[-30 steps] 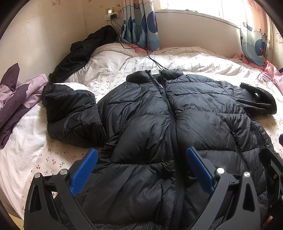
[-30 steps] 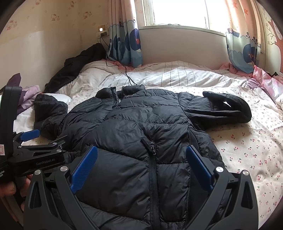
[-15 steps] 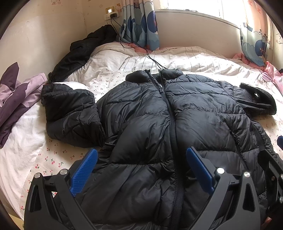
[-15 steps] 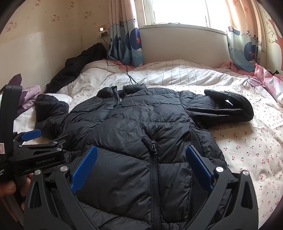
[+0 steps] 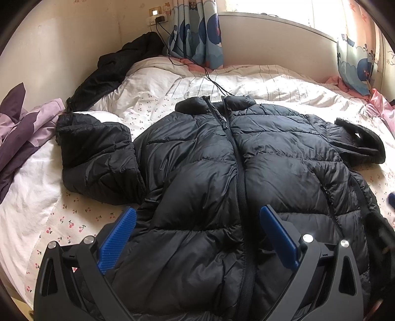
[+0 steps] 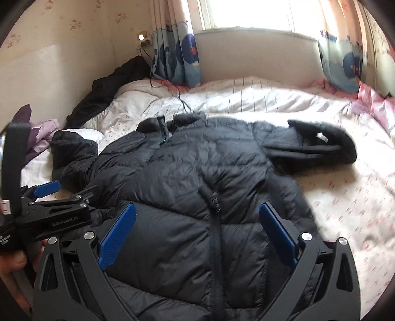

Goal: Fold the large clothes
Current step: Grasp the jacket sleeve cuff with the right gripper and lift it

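Both grippers — left gripper point(image 5: 197, 237), right gripper point(image 6: 197, 232) — jaws spread, empty, above puffer jacket point(image 5: 222, 172). Risk: slick padded shell slips from pinch — sleeve point(image 5: 98, 153) bunches, fold springs open.

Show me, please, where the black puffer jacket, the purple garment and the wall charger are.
black puffer jacket point(image 5: 197, 172), left wrist view, chest panel beside the zip.
purple garment point(image 5: 22, 128), left wrist view, crumpled middle.
wall charger point(image 5: 161, 18), left wrist view, plug body.

Daylight from a blown-out window point(image 6: 249, 13) at the far wall, soft shadows, strong fisheye bending and dark corners, left view sharp, right view smeared, probably motion blur
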Available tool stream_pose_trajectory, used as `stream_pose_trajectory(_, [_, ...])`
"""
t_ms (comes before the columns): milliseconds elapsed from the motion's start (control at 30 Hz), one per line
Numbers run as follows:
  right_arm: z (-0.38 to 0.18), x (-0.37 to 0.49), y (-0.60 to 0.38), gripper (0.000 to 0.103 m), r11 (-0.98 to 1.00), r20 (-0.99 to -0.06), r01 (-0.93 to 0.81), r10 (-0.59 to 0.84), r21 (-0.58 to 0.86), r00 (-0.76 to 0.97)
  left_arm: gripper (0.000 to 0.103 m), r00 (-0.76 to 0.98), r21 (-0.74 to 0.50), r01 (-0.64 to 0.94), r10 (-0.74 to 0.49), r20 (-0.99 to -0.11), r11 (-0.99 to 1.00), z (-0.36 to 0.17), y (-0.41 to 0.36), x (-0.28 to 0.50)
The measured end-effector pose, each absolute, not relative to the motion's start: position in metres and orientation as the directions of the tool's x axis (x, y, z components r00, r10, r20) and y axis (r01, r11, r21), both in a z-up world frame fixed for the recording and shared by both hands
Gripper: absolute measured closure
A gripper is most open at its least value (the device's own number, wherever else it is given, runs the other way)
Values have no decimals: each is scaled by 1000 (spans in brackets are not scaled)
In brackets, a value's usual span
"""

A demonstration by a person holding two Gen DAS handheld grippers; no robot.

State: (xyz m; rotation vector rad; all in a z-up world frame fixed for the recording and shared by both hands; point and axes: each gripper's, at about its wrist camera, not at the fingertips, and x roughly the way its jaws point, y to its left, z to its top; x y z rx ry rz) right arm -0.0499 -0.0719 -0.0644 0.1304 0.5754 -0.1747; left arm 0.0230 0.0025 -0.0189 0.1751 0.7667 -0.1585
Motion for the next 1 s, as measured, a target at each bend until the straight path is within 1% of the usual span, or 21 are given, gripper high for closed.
stream_pose_trajectory(100, [-38,-43,-105,7,966,-503,257,-236,-28,831,7,704,77,197,-87,-705,977,-18,4,28])
stream_pose_trajectory(167, [-22,-20,-143,7,954,-512,285,-292,-95,808,7,698,61,190,-91,-710,980,-19,6,31])
stream_pose_trajectory(233, [-11,15,-182,7,930,-528,308,-367,-199,766,7,689,46,188,-99,-718,981,-19,9,33])
stream_pose_trajectory(333, [-15,88,-247,7,914,-645,274,-405,-299,648,7,688,48,189,-97,-719,981,-21,7,36])
stream_pose_trajectory(433, [-35,138,-286,7,920,-737,249,-391,-302,550,7,675,53,192,-92,-732,980,-26,7,42])
stream_pose_trajectory(467, [-48,155,-299,10,925,-775,238,-377,-295,508,7,669,57,195,-90,-738,979,-28,5,43])
stream_pose_trajectory(500, [-59,166,-308,18,926,-797,229,-375,-300,474,7,664,60,199,-89,-743,978,-30,5,44])
stream_pose_trajectory(533, [-71,175,-314,23,921,-810,223,-388,-320,440,7,662,62,202,-89,-744,977,-30,5,44])
stream_pose_trajectory(567, [-87,184,-323,37,914,-824,215,-403,-343,399,7,663,65,203,-88,-744,977,-31,4,44])
stream_pose_trajectory(600, [-97,190,-330,60,908,-833,215,-416,-359,365,7,664,70,204,-85,-743,977,-31,3,44])
stream_pose_trajectory(633, [-106,195,-342,74,895,-834,234,-442,-381,331,7,664,73,205,-84,-743,976,-32,3,45])
stream_pose_trajectory(667, [-107,194,-351,89,888,-830,262,-451,-378,330,7,663,77,209,-83,-744,975,-33,2,45])
stream_pose_trajectory(700, [-104,190,-364,97,885,-826,304,-448,-353,342,7,662,80,211,-82,-745,974,-34,2,45])
stream_pose_trajectory(733, [-98,183,-380,99,885,-825,353,-431,-305,365,7,660,87,213,-78,-748,973,-35,2,46])
stream_pose_trajectory(800, [-71,150,-420,100,863,-788,483,-399,-149,469,7,657,91,213,-74,-750,973,-37,2,47])
stream_pose_trajectory(833, [-55,117,-448,100,829,-749,559,-374,-6,547,7,658,88,209,-73,-750,974,-36,2,47])
stream_pose_trajectory(867, [-47,89,-469,100,789,-714,605,-362,108,600,7,659,83,206,-75,-749,975,-36,3,46])
stream_pose_trajectory(933, [-46,11,-518,100,638,-629,668,-348,384,695,7,663,72,199,-80,-744,977,-33,5,46])
stream_pose_trajectory(1000, [-63,-48,-550,100,495,-605,687,-345,533,718,7,667,72,197,-80,-741,978,-33,5,45])
